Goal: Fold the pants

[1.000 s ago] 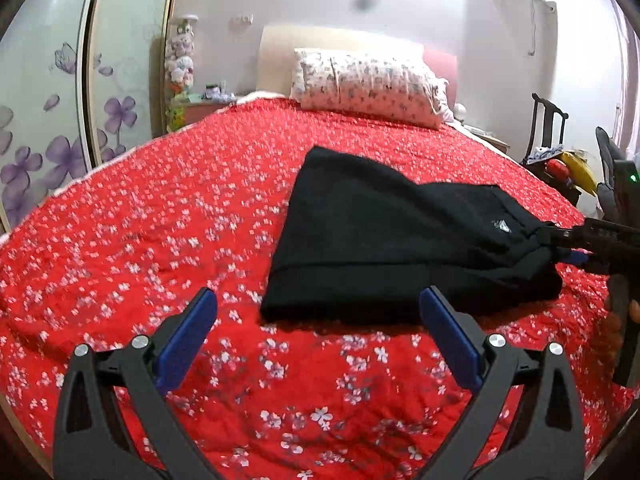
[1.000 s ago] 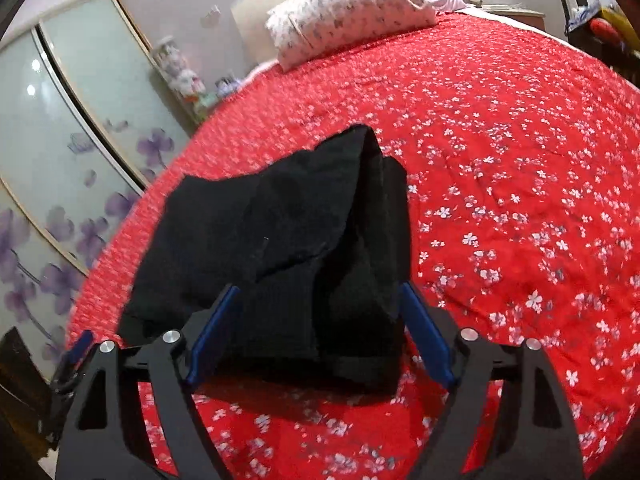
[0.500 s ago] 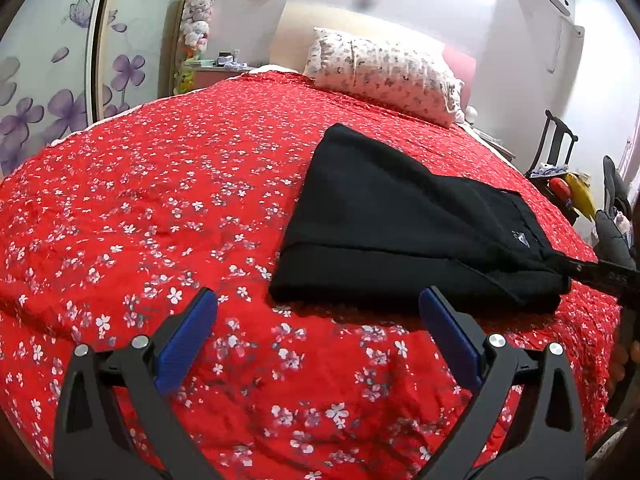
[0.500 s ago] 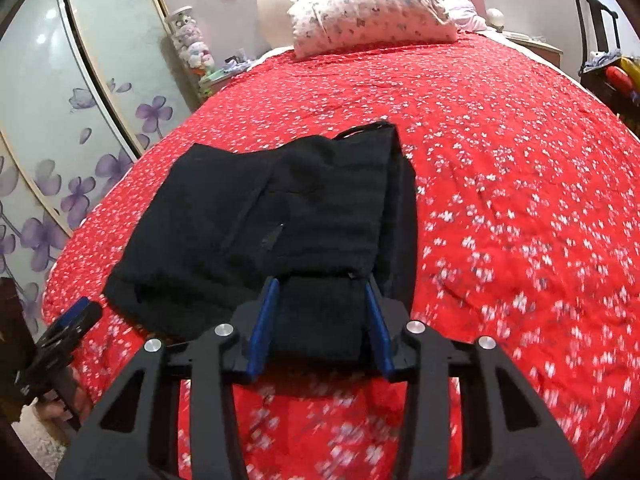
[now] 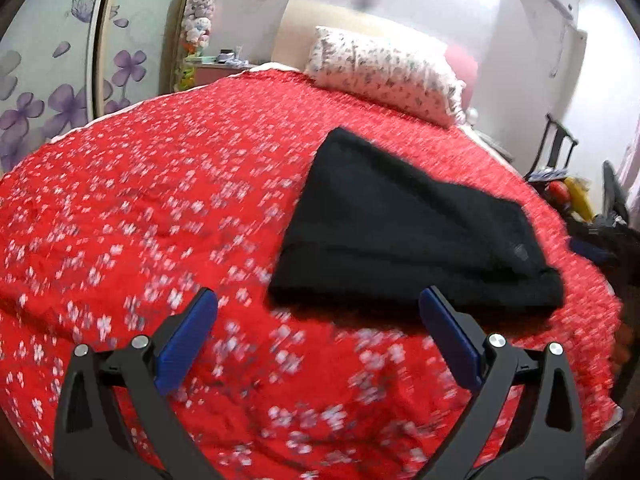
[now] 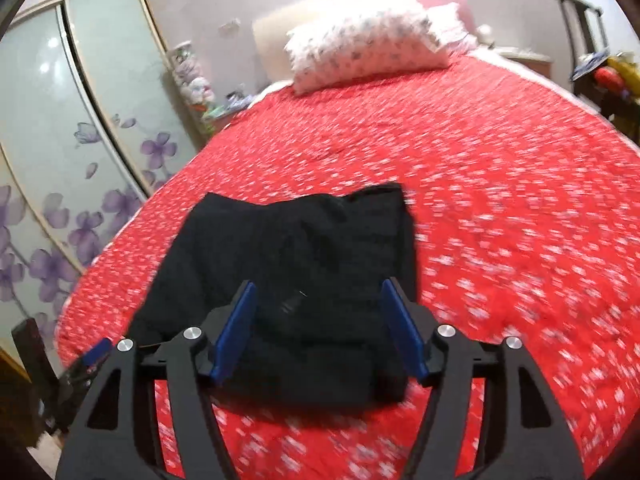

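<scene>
Since half a second ago, our right gripper has spread its blue pads from a narrow pinch on the cloth to a wider gap, and it now sits released, with nothing clamped between them. Our left gripper shows the same wide spread as before, jaws apart over bare bedspread, gripping nothing.

We see the black pants folded into a compact, roughly wedge-shaped bundle lying flat on the red floral bedspread, toward the near right part of the bed as seen from the left wrist camera. A small pale logo shows near the bundle's right end. From the right wrist camera the pants lie straight ahead, their near folded edge showing between and just beyond the parted pads; whether the pads touch the cloth we cannot tell, as motion blur softens that area.

At the head of the bed a floral pillow rests against the headboard. Sliding wardrobe doors with purple flower prints stand along the bed's left side. A dark chair stands off the right edge of the bed.
</scene>
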`<state>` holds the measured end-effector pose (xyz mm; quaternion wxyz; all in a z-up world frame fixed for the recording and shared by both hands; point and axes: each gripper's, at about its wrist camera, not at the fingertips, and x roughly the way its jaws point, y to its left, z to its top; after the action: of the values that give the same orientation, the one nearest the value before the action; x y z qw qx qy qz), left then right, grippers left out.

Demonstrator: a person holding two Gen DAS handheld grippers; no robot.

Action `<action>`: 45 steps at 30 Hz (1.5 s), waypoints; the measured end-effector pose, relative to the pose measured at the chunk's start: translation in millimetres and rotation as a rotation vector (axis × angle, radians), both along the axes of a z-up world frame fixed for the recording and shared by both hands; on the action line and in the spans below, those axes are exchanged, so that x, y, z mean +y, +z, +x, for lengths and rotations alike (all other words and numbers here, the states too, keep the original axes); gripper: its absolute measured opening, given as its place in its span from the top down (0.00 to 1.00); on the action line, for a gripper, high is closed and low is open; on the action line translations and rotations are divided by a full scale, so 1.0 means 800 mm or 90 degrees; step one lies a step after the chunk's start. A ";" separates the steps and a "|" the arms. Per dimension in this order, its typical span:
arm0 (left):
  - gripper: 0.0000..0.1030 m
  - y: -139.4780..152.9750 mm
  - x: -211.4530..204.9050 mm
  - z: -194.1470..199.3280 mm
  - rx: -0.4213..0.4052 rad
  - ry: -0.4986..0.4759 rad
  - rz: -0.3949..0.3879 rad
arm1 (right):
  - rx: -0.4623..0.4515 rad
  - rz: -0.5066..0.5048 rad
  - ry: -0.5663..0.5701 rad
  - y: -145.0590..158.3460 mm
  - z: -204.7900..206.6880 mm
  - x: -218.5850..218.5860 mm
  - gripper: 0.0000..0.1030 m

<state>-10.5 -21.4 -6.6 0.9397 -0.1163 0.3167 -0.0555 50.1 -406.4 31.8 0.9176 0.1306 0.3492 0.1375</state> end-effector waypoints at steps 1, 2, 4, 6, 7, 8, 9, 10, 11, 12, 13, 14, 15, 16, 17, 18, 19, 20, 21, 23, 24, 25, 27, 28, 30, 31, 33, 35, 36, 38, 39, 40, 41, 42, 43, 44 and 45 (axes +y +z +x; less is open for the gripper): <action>0.02 0.009 -0.001 0.003 -0.008 -0.006 -0.006 | 0.010 0.007 0.013 0.001 0.013 0.005 0.32; 0.02 0.021 -0.003 0.007 -0.022 -0.012 -0.008 | 0.023 0.019 0.027 0.002 0.027 0.011 0.27; 0.02 0.046 -0.015 0.027 -0.051 -0.032 0.023 | 0.049 0.050 0.036 -0.001 0.044 0.015 0.23; 0.02 0.061 -0.037 0.065 -0.035 -0.046 0.096 | 0.075 0.097 0.035 -0.007 0.059 0.015 0.23; 0.02 0.063 -0.046 0.081 -0.026 -0.056 0.122 | 0.080 0.107 0.034 -0.009 0.062 0.014 0.23; 0.02 0.063 -0.055 0.099 -0.013 -0.070 0.144 | 0.082 0.121 0.033 -0.012 0.064 0.011 0.23; 0.02 0.060 -0.066 0.119 0.005 -0.084 0.161 | 0.083 0.129 0.033 -0.014 0.065 0.010 0.23; 0.02 0.056 -0.071 0.131 0.015 -0.092 0.165 | 0.085 0.138 0.035 -0.017 0.065 0.008 0.21; 0.02 0.052 -0.077 0.143 0.025 -0.099 0.166 | 0.095 0.152 0.036 -0.024 0.065 0.005 0.12; 0.02 0.042 -0.082 0.156 0.041 -0.102 0.170 | 0.108 0.156 0.026 -0.030 0.067 0.003 0.11; 0.02 0.032 -0.085 0.167 0.063 -0.104 0.176 | 0.125 0.153 0.012 -0.039 0.069 -0.001 0.11; 0.02 0.014 -0.088 0.182 0.107 -0.101 0.187 | 0.147 0.158 0.002 -0.051 0.074 -0.006 0.11; 0.02 0.002 -0.086 0.191 0.137 -0.094 0.190 | 0.155 0.172 -0.001 -0.059 0.076 -0.010 0.11; 0.02 -0.010 -0.081 0.198 0.161 -0.094 0.173 | 0.155 0.187 -0.004 -0.064 0.077 -0.014 0.11; 0.02 -0.019 -0.074 0.200 0.168 -0.092 0.139 | 0.154 0.199 -0.006 -0.067 0.077 -0.017 0.11; 0.02 -0.022 -0.068 0.199 0.166 -0.089 0.115 | 0.153 0.202 -0.006 -0.067 0.077 -0.017 0.11; 0.02 -0.025 -0.063 0.197 0.166 -0.086 0.099 | 0.152 0.200 -0.005 -0.068 0.077 -0.017 0.11; 0.02 -0.027 -0.061 0.197 0.169 -0.085 0.090 | 0.149 0.196 -0.003 -0.068 0.079 -0.016 0.11; 0.02 -0.027 -0.060 0.198 0.171 -0.085 0.087 | 0.147 0.195 -0.002 -0.069 0.079 -0.015 0.11; 0.02 -0.027 -0.059 0.197 0.171 -0.084 0.089 | 0.144 0.206 -0.005 -0.070 0.080 -0.017 0.11; 0.02 -0.026 -0.060 0.195 0.169 -0.084 0.091 | 0.141 0.218 -0.007 -0.072 0.079 -0.019 0.11; 0.02 -0.026 -0.060 0.195 0.168 -0.083 0.092 | 0.140 0.232 -0.008 -0.074 0.078 -0.022 0.11; 0.02 -0.025 -0.062 0.194 0.166 -0.082 0.094 | 0.141 0.254 -0.006 -0.077 0.080 -0.030 0.11; 0.02 -0.025 -0.060 0.194 0.165 -0.078 0.099 | 0.143 0.263 -0.004 -0.077 0.080 -0.033 0.11; 0.02 -0.021 -0.061 0.189 0.157 -0.069 0.119 | 0.146 0.268 -0.002 -0.071 0.077 -0.037 0.11; 0.02 -0.018 -0.063 0.186 0.151 -0.065 0.137 | 0.146 0.263 -0.003 -0.066 0.074 -0.038 0.11; 0.02 -0.013 -0.064 0.178 0.137 -0.064 0.174 | 0.144 0.265 0.004 -0.058 0.064 -0.044 0.11; 0.02 -0.008 -0.064 0.171 0.130 -0.067 0.198 | 0.148 0.279 0.017 -0.053 0.055 -0.051 0.10; 0.02 -0.006 -0.064 0.167 0.127 -0.069 0.210 | 0.153 0.288 0.027 -0.051 0.050 -0.055 0.10; 0.02 -0.005 -0.061 0.162 0.128 -0.071 0.222 | 0.158 0.298 0.039 -0.050 0.042 -0.057 0.10; 0.02 -0.006 -0.060 0.160 0.128 -0.072 0.226 | 0.163 0.295 0.043 -0.051 0.038 -0.059 0.09; 0.02 -0.008 -0.060 0.160 0.129 -0.073 0.226 | 0.169 0.288 0.041 -0.053 0.037 -0.059 0.07; 0.02 -0.010 -0.060 0.160 0.129 -0.073 0.224 | 0.201 0.263 0.029 -0.062 0.040 -0.059 0.01; 0.02 -0.014 -0.058 0.161 0.133 -0.073 0.216 | 0.237 0.242 0.022 -0.075 0.045 -0.056 0.01; 0.02 -0.017 -0.057 0.163 0.138 -0.072 0.207 | 0.247 0.233 0.024 -0.082 0.047 -0.053 0.01; 0.02 -0.020 -0.055 0.163 0.143 -0.069 0.197 | 0.240 0.224 0.019 -0.086 0.048 -0.051 0.01; 0.02 -0.022 -0.053 0.164 0.143 -0.067 0.188 | 0.232 0.209 0.016 -0.083 0.048 -0.046 0.01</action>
<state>120.9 -64.1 -24.1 0.9012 0.0338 0.4298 -0.0443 88.4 -443.1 -34.7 0.8041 0.2963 0.4839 0.1777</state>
